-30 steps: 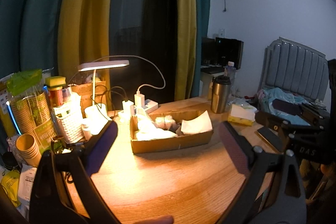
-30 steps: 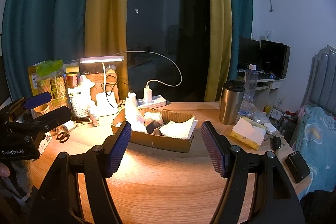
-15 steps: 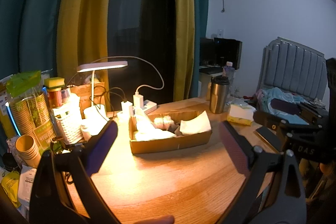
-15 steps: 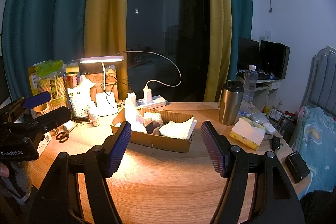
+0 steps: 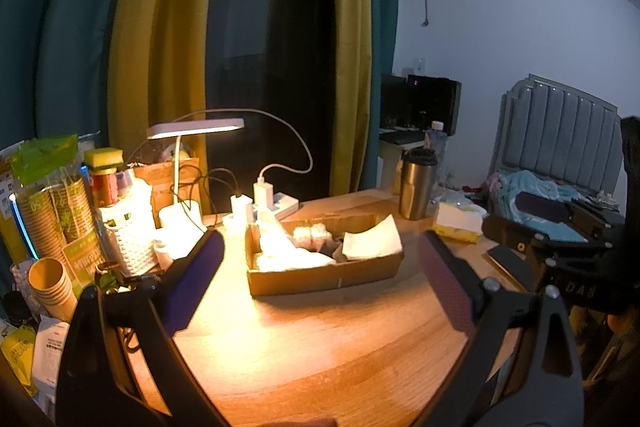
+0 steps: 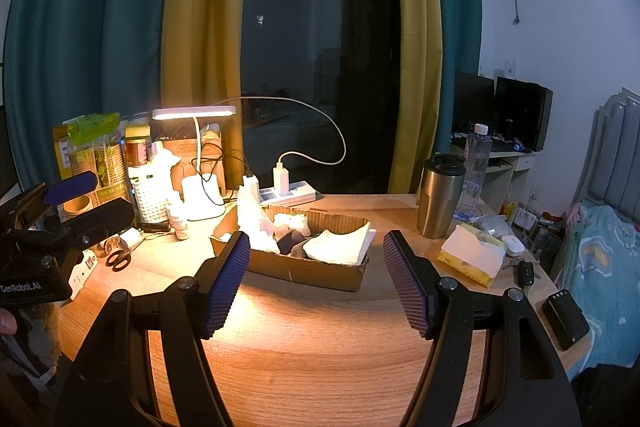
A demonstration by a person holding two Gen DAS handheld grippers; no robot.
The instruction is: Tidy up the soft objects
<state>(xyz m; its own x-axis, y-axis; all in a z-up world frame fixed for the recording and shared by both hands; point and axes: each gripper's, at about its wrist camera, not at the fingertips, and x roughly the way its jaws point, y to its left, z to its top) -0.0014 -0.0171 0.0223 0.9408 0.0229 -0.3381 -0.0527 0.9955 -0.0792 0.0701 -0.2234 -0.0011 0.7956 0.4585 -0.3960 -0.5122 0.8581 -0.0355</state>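
Observation:
A shallow cardboard box (image 5: 320, 277) (image 6: 304, 269) sits mid-table under a lit desk lamp. It holds a folded white cloth (image 5: 372, 245) (image 6: 338, 247), crumpled white soft pieces (image 5: 288, 255) (image 6: 254, 223) and a dark piece (image 6: 288, 241). My left gripper (image 5: 320, 271) is open and empty, held above the table in front of the box. My right gripper (image 6: 316, 281) is open and empty, also in front of the box. Each gripper shows at the edge of the other's view.
A desk lamp (image 6: 194, 115), power strip (image 6: 286, 195), white basket (image 6: 150, 199), paper cups (image 5: 52, 285) and scissors (image 6: 118, 259) crowd the left. A steel tumbler (image 6: 438, 195), tissue pack (image 6: 472, 259), keys and a black device (image 6: 566, 319) lie on the right.
Both grippers stay nearly still and open; the left view has shifted very slightly. Nothing on the table has moved.

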